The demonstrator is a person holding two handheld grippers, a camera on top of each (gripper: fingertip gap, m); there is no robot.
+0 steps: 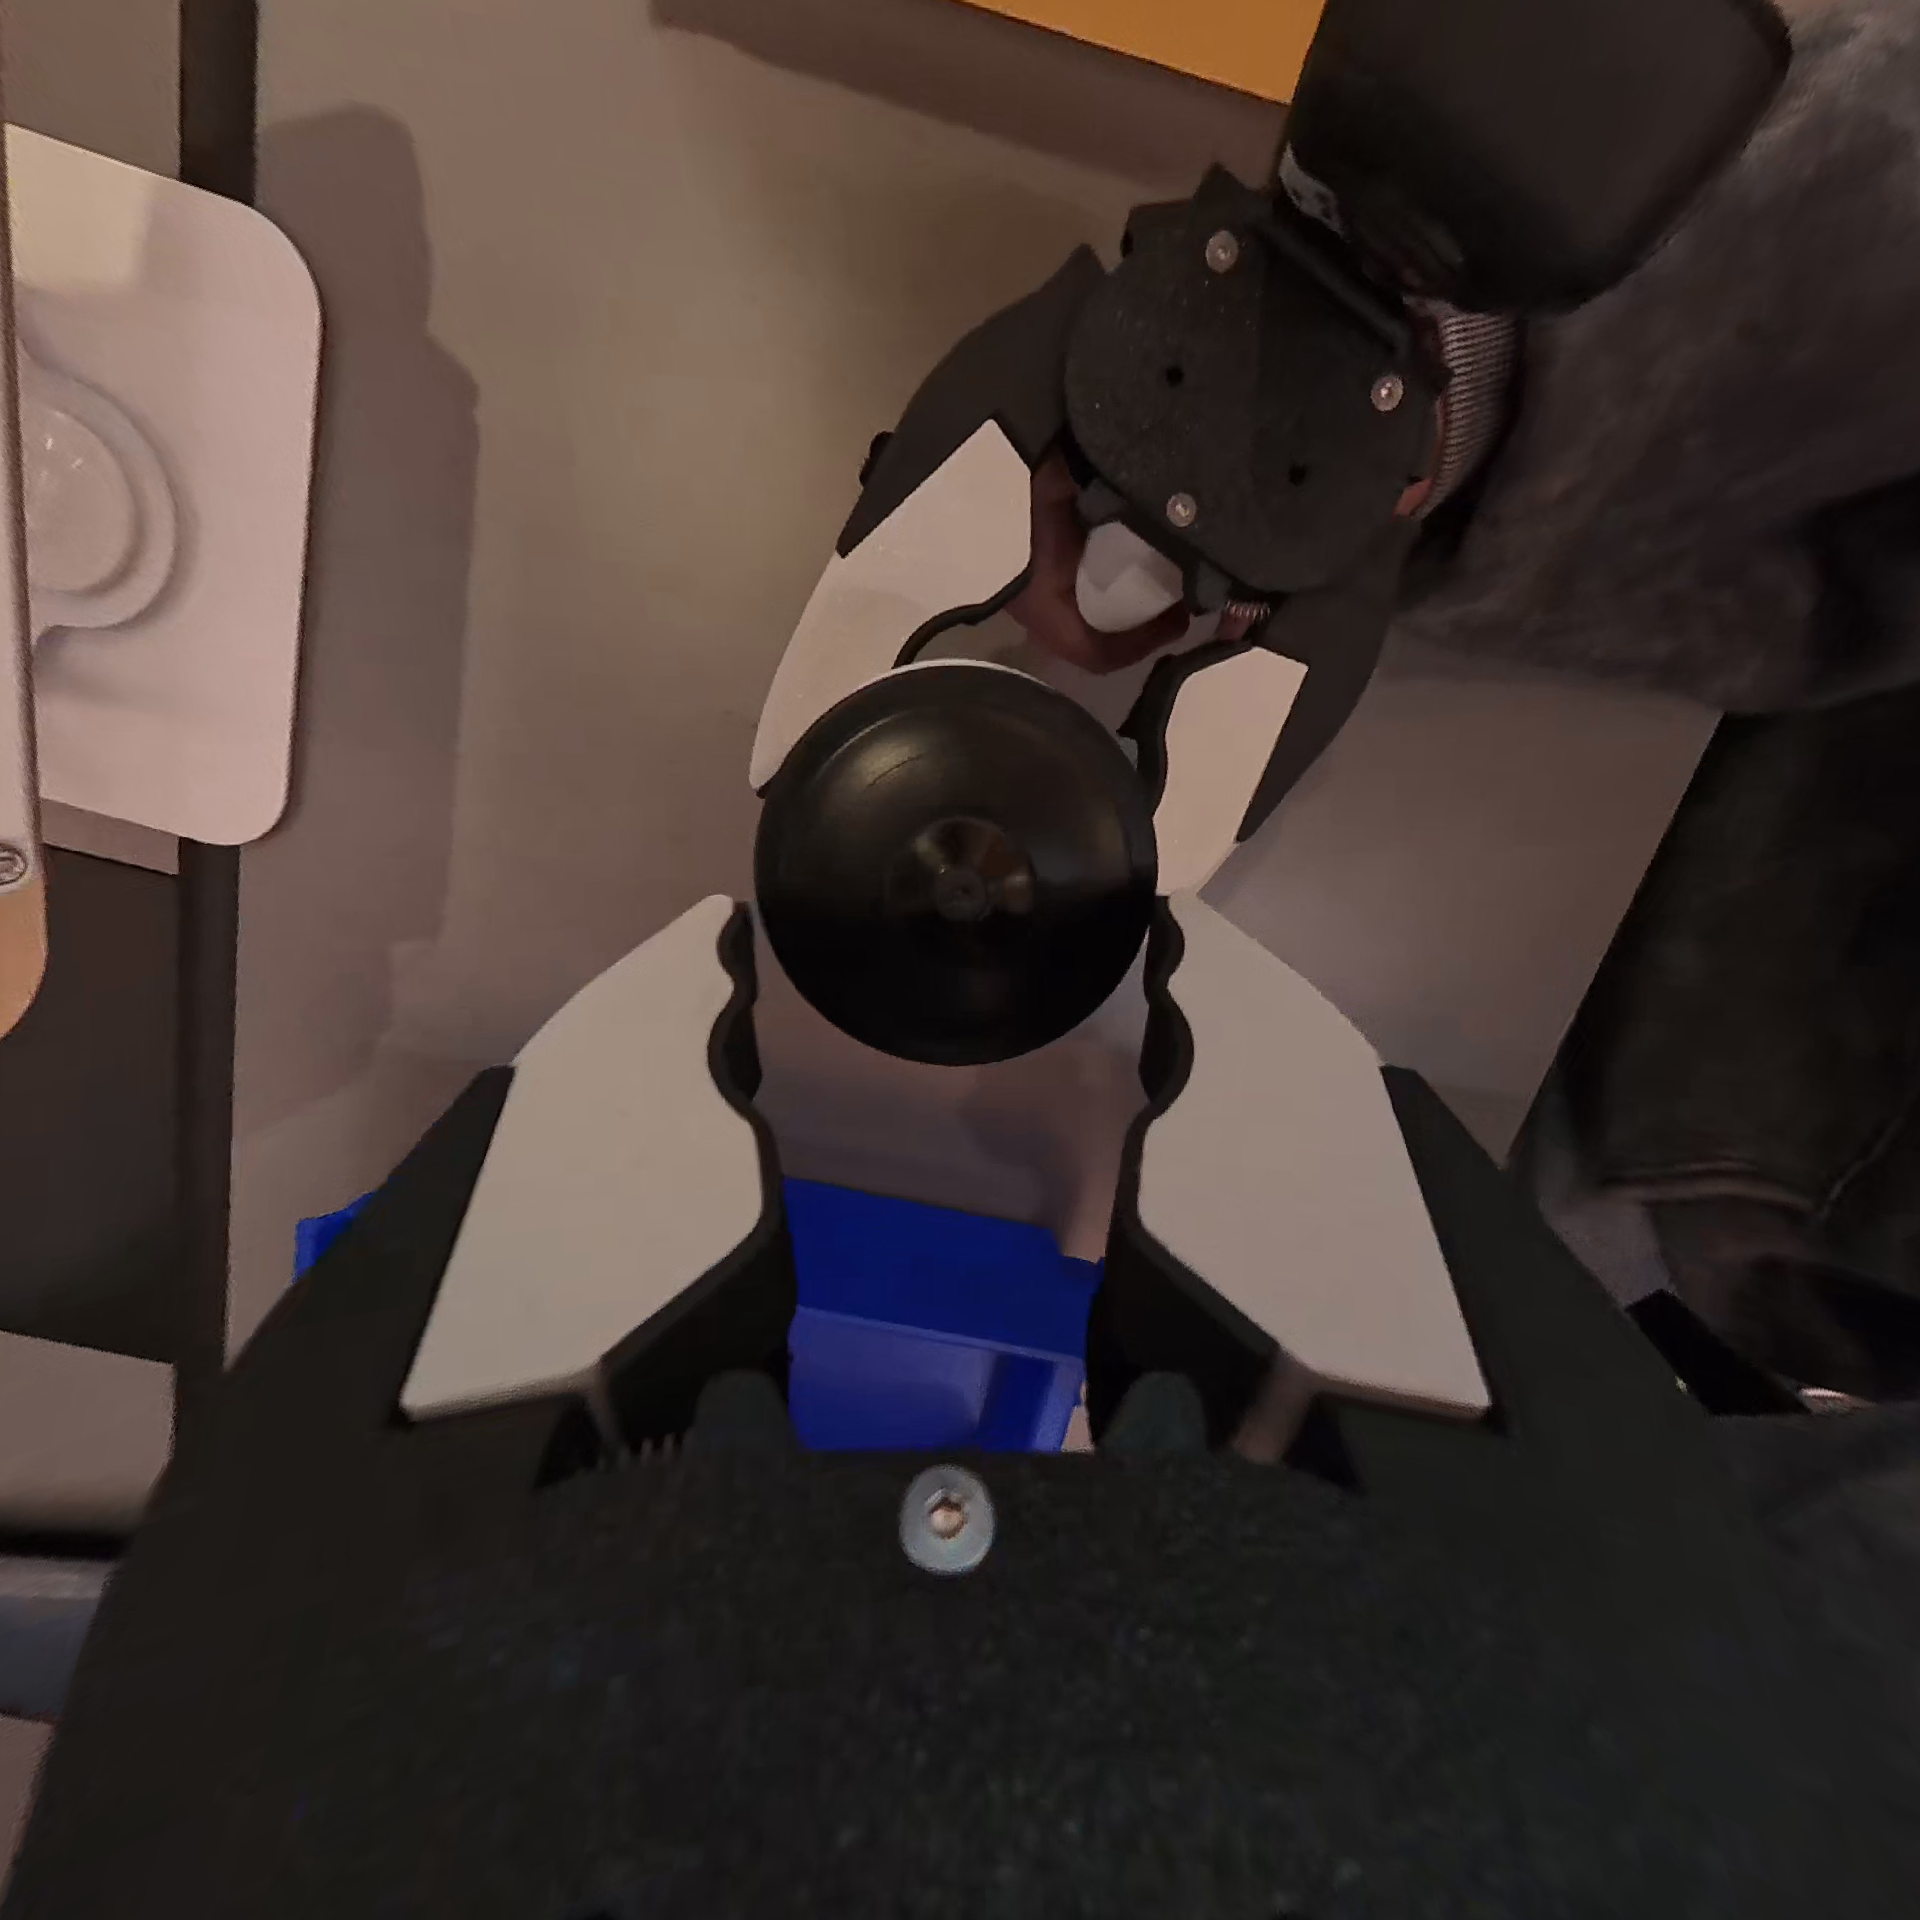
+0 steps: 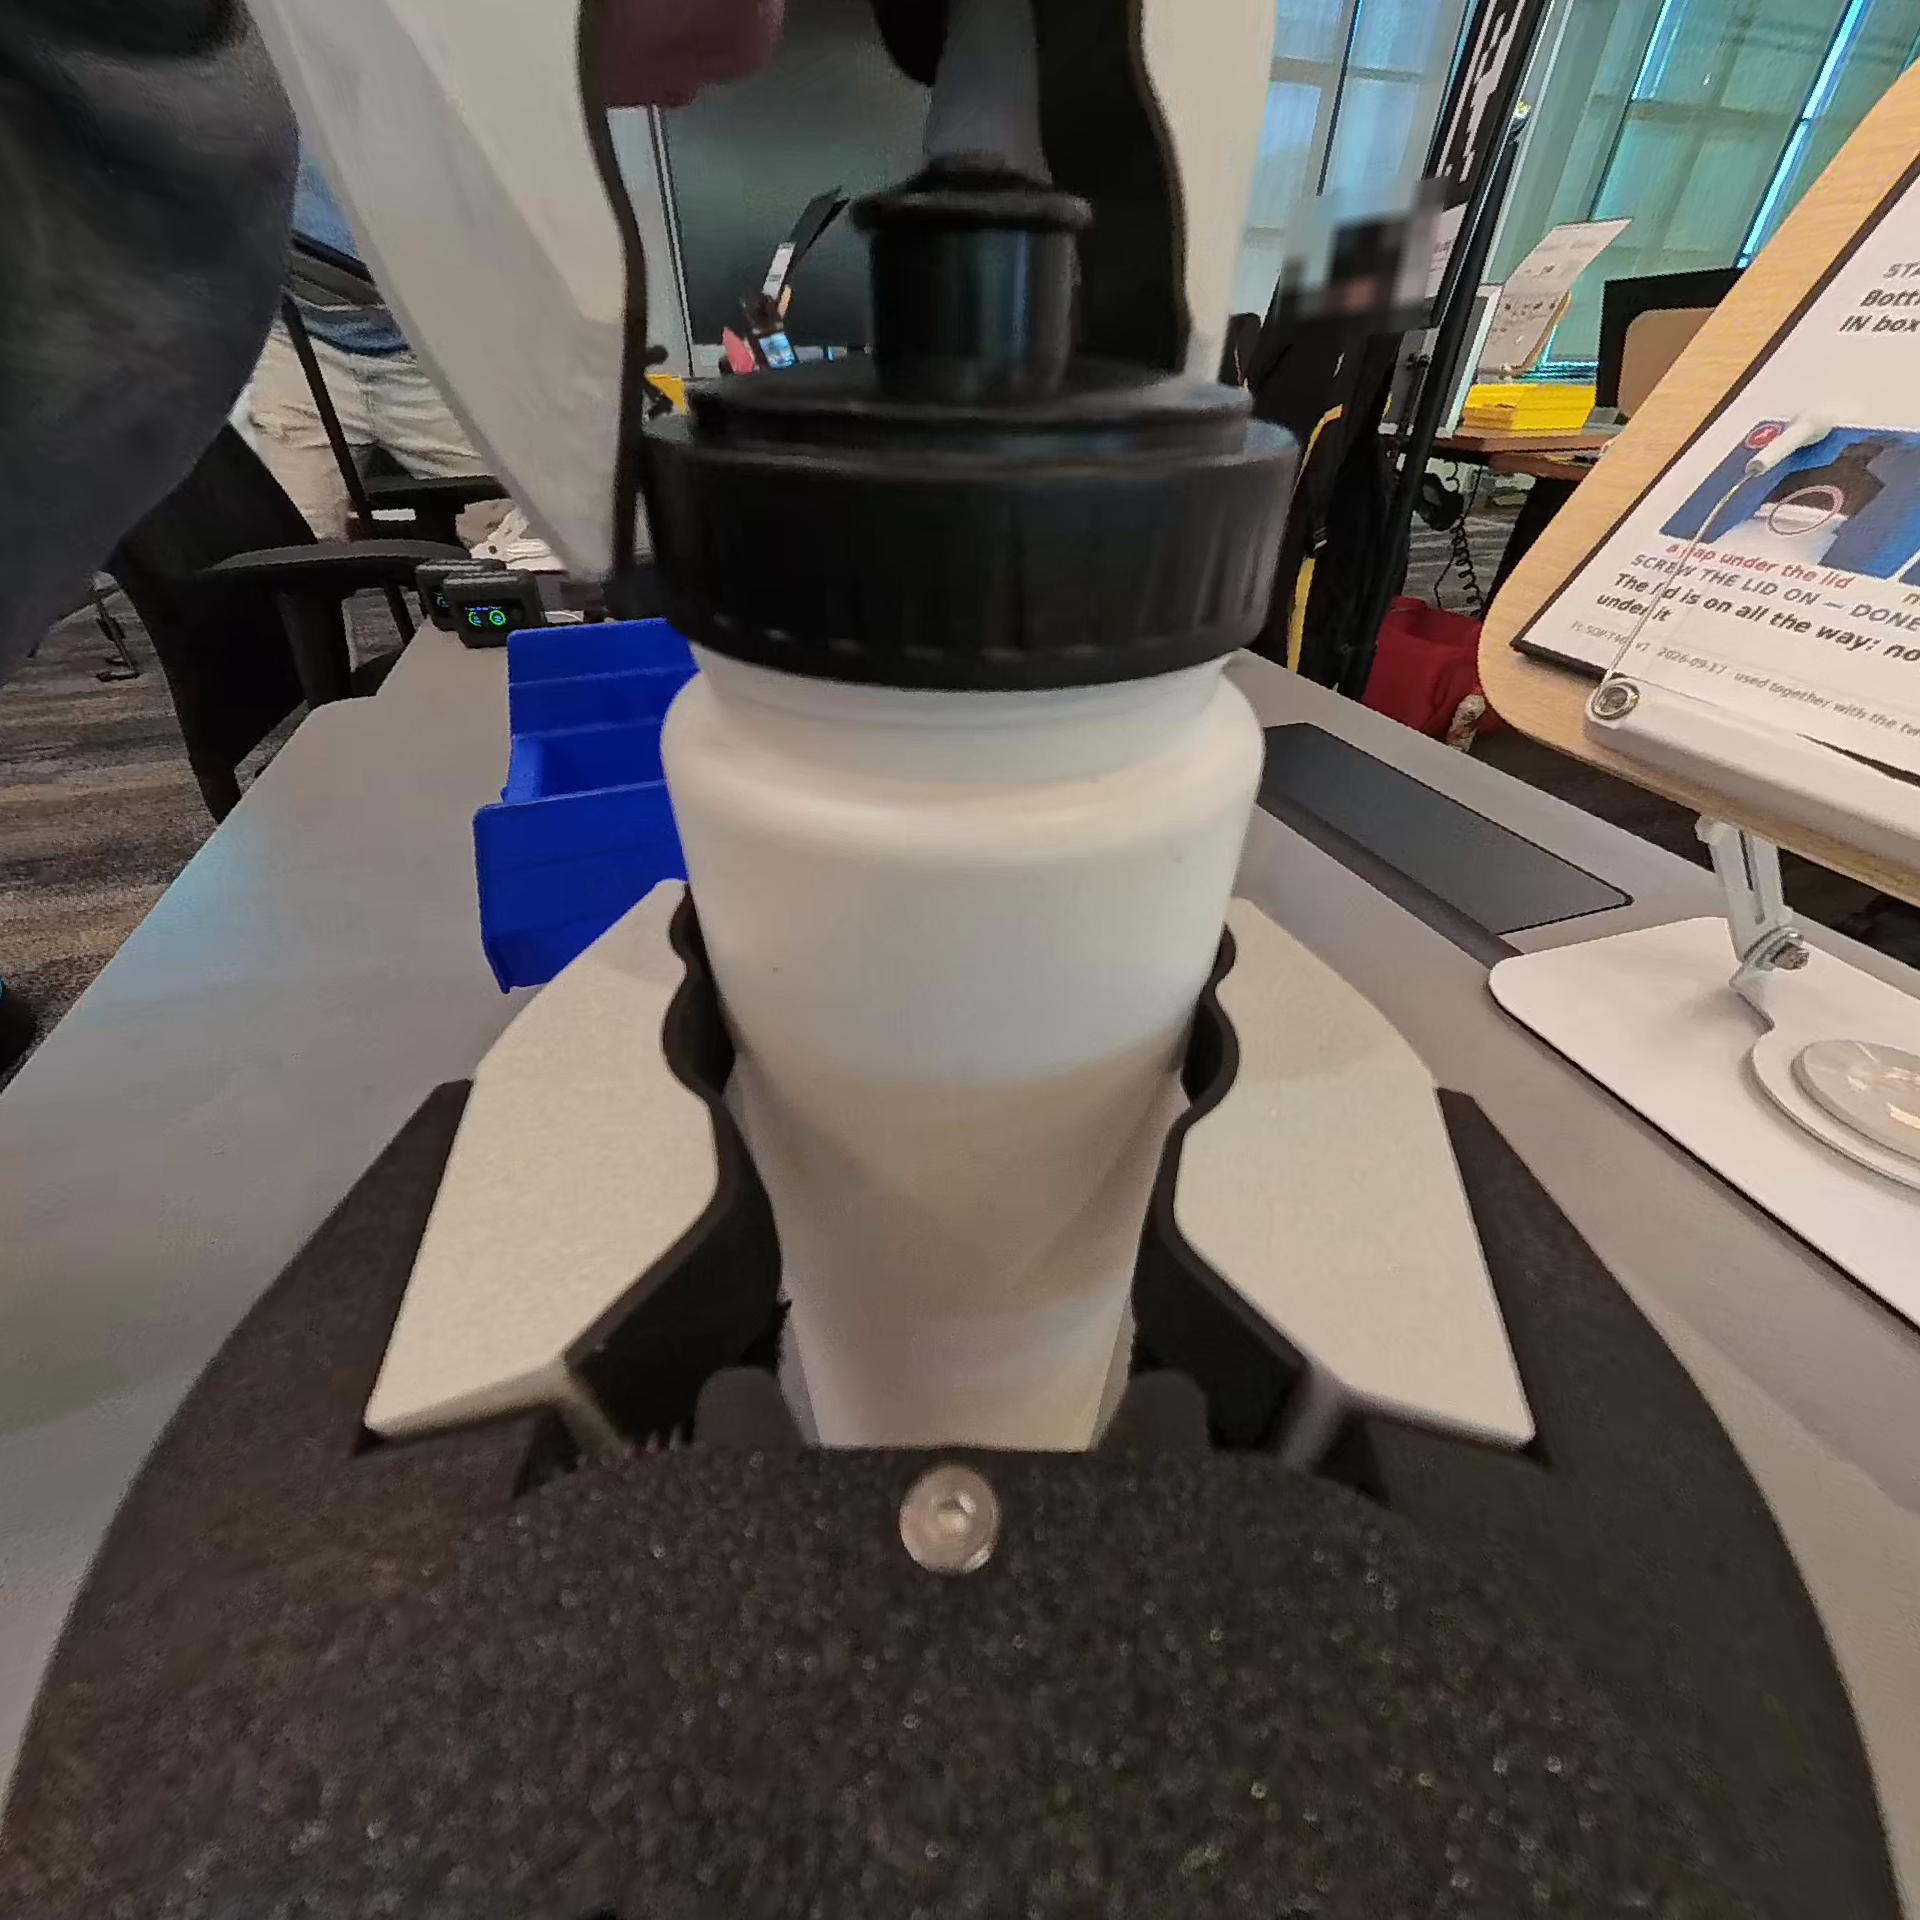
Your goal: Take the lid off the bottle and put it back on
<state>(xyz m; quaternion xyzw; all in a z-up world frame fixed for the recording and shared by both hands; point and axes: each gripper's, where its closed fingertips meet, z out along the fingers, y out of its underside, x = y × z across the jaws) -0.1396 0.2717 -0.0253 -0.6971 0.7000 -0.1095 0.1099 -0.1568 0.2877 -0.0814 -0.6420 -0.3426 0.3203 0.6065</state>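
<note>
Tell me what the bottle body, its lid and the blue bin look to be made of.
Bottle body: likely plastic, matte milky white, slightly translucent with soft shading.
Lid: probably hard black plastic, with a ribbed rim and a glossy sheen on top.
Blue bin: seemingly moulded plastic, uniform saturated colour, thin stepped walls.

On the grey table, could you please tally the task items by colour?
White: 1, the bottle
Black: 1, the lid
Blue: 1, the bin
Total: 3
</note>
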